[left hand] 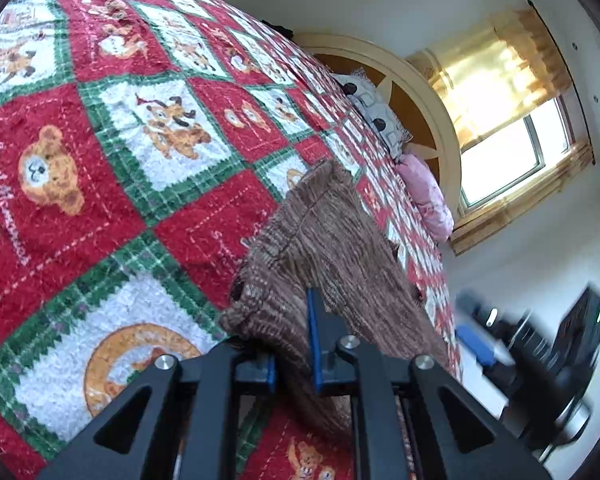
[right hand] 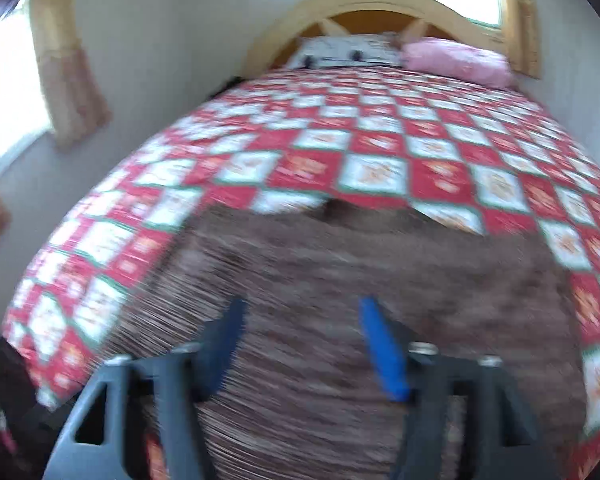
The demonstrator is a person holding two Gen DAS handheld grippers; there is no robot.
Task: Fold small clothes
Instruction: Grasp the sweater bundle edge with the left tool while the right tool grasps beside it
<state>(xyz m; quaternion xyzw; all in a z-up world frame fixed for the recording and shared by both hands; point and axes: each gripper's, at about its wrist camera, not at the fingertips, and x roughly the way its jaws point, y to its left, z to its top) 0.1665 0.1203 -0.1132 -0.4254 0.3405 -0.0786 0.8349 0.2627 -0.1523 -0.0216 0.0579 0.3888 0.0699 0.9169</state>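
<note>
Between the left gripper's 2 blue-padded fingers sits a bunched edge of the brown knit garment, pinched tight and lifted off the quilt. Ahead of that gripper the knit slopes down onto the red, white and green bedspread. Beyond it lie a patterned pillow and a pink pillow at the headboard. Off to its right the right gripper shows blurred; its own view has its jaws spread wide, holding nothing, above the garment spread below and ahead.
</note>
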